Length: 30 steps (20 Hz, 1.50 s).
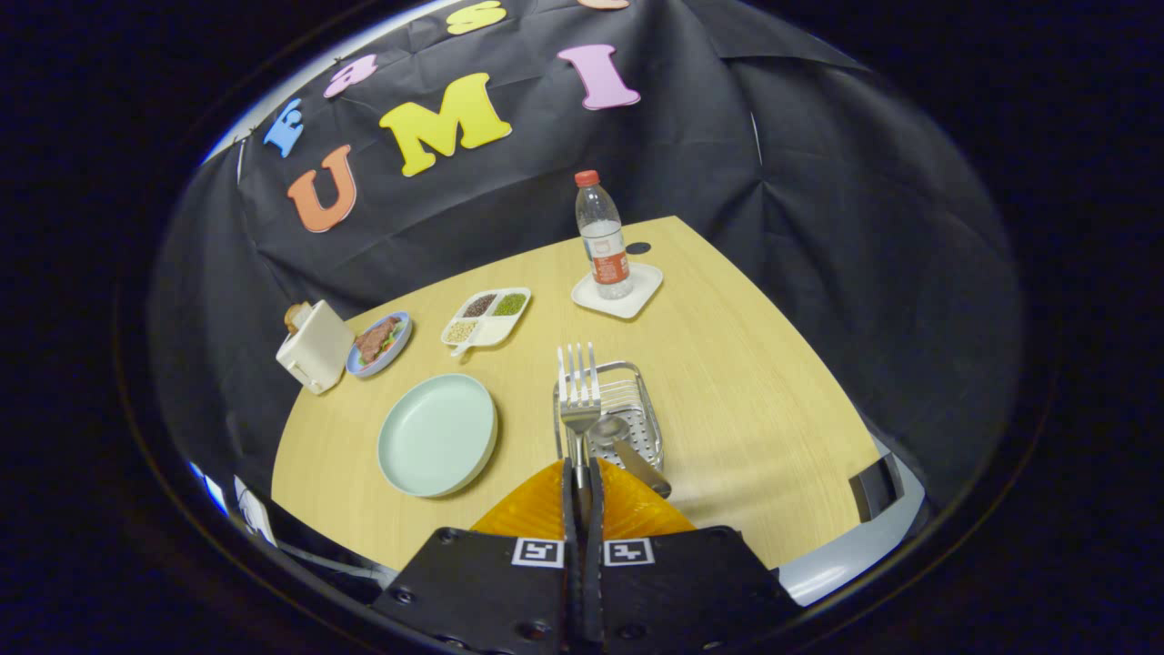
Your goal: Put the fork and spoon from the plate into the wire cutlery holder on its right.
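Nearest the camera, the gripper has its two fingers pressed together on the handle of a metal fork, which stands up from between them with its tines pointing away, over the wire cutlery holder. That holder, a shiny rectangular wire basket, sits on the wooden table just ahead of the fingers. A metal spoon already lies in it, its bowl inside the basket beside the fork's neck and its handle slanting out over the near rim toward the right finger. Just left of the holder rests the pale green plate, round and shallow, with nothing on it. Farther back on the table, beyond the plate, a white divided tray holds separate portions of dark, green and light-coloured grains or seeds. To its left is a small blue dish with what looks like meat and some greens, and beside that, at the table's left edge, a cream-coloured toaster with something brown showing at its top. At the far side of the table, a clear plastic bottle with a red cap stands upright on a white square coaster. Black cloth hangs behind and around the table.
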Tool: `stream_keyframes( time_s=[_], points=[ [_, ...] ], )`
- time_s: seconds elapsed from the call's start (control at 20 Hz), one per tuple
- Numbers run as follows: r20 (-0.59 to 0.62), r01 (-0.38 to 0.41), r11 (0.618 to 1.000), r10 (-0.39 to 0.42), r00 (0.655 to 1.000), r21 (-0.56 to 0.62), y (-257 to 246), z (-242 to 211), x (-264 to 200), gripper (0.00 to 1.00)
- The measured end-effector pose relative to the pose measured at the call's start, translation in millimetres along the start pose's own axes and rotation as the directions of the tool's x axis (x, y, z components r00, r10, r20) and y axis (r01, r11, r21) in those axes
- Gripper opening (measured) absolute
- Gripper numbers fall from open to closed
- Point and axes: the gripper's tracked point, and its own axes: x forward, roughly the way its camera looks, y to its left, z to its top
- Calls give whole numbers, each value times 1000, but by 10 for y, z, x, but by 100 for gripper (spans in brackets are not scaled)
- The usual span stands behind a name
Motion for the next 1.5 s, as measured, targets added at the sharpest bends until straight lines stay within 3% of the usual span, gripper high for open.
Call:
stream_keyframes(
  time_s=[0.15, 0.25, 0.3, 0.4, 0.6, 0.7, 0.95, 1.35, 1.5],
  points=[
    [-2, -5, 1000, 5, 1000, -3, 4, -1, -4, 6],
    [22, -7, 1000, 7, 1000, -9, 20, 59, -9, 1],
    [33, -6, 1000, 6, 999, -9, 25, 87, -13, 7],
    [45, -1, 1000, 1, 999, -6, 27, 113, -9, 7],
    [52, 12, 1000, -12, 999, -5, 37, 104, -19, 20],
    [60, 22, 1000, -21, 998, -7, 19, 105, -29, 21],
    [123, 36, 999, -32, 992, -28, 88, 197, -201, 51],
    [235, 74, 994, -53, 971, -82, 337, 263, -542, 64],
    [280, 97, 989, -63, 958, -109, 479, 264, -666, 74]
  ],
)
